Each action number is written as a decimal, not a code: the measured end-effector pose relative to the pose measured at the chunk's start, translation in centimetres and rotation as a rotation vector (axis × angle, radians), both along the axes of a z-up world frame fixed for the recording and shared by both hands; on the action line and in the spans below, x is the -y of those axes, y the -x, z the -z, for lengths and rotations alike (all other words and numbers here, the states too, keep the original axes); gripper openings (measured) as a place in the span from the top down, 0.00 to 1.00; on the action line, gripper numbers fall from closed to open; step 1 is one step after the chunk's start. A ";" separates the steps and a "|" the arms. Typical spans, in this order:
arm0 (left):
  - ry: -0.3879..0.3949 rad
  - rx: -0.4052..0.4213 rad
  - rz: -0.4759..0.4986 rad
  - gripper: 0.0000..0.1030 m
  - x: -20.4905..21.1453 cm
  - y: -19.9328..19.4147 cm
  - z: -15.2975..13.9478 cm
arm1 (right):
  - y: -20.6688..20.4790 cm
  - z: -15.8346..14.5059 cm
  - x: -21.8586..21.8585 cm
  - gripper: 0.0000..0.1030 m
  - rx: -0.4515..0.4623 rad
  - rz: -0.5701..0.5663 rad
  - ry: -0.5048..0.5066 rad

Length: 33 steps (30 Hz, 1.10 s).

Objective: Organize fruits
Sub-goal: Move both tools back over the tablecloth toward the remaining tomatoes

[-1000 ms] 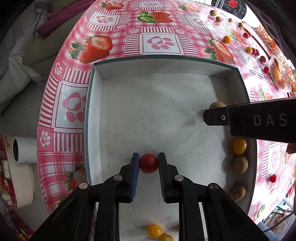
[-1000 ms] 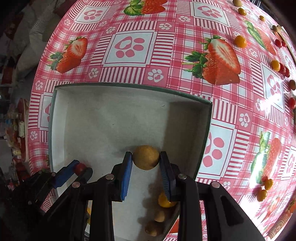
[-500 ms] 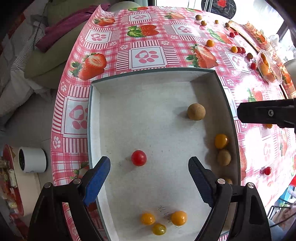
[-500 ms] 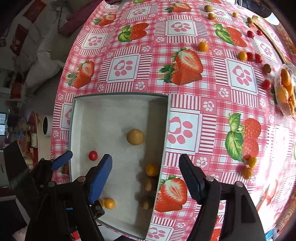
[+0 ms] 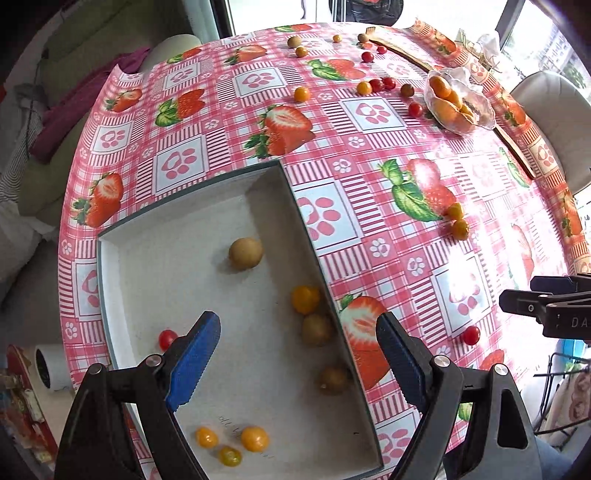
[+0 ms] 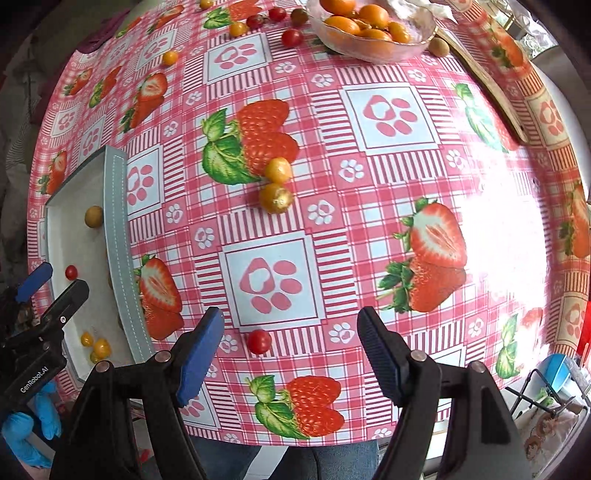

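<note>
I'm reading both grippers as wide open and carrying nothing: left gripper [image 5: 297, 356] is hanging over the tray [image 5: 110, 302], right gripper [image 6: 290, 349] is hovering over bare tablecloth [image 6: 369, 206] just right of it. The tray is already holding a tan round fruit [image 5: 245, 253], a red tomato [image 5: 167, 339] at 9 o'clock from the left jaws, an orange one and brownish ones along the right wall, and three yellow ones near the front. Still loose on the cloth: a red tomato [image 6: 259, 342] sitting between the right jaws and closer to the left one, a yellow pair [image 6: 276, 186] at 12 o'clock, and more scattered near the glass bowl [image 6: 373, 33] at the far edge. I'm guessing the nearby red one is the next pick. Risks as I see them: it's small, round and smooth, so an off-centre close is likely squirting it sideways, and it's close enough to the table's near edge to roll off. Squeezing hard could be splitting the skin. Fruits in the tray are lying free, so a bump on the wall is going to scatter them. The two grippers are working near each other at the tray's right wall, so a fast swing risks a clash.
</note>
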<state>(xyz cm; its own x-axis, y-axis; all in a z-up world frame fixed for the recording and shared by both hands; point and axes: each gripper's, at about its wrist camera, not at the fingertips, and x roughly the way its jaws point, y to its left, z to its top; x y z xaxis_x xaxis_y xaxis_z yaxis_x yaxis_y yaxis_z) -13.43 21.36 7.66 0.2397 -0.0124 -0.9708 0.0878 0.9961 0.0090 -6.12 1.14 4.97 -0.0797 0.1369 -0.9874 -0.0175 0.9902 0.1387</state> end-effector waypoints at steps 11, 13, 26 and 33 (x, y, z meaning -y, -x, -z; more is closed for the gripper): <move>0.016 0.007 -0.107 0.15 7.3 1.9 -0.5 | -3.8 -0.7 1.3 0.24 0.060 -0.122 -0.043; 0.025 -0.011 -0.160 0.15 8.3 2.4 0.5 | -4.8 -0.4 0.7 0.25 0.070 -0.173 -0.060; 0.029 -0.065 -0.338 0.15 12.0 4.6 6.1 | -6.7 4.4 -1.1 0.41 0.014 -0.291 -0.109; 0.010 -0.067 -0.356 0.24 13.3 3.9 6.9 | -7.0 4.4 -3.1 0.55 0.056 -0.345 -0.093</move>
